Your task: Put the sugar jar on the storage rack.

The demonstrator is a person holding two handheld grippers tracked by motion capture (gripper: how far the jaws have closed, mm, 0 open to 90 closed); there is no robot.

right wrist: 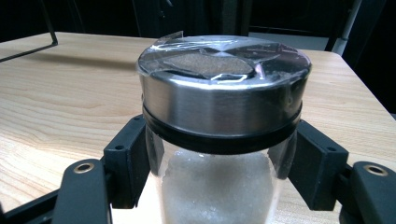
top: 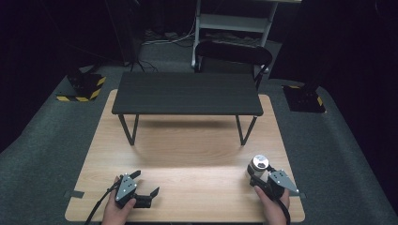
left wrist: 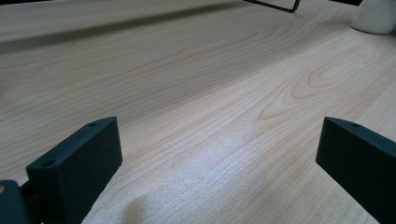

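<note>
upright, jar (right wrist: 219, 140) in right tool (right wrist: 219, 168), lid up.

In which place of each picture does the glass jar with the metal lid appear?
High view: the jar stands at the lower right, between the fingers of the right gripper.
Left gripper view: a blurred pale shape at the top right corner may be it; I cannot tell.
Right gripper view: the jar is in the centre, close to the camera.
Shared landmark: the wooden tabletop.
</note>
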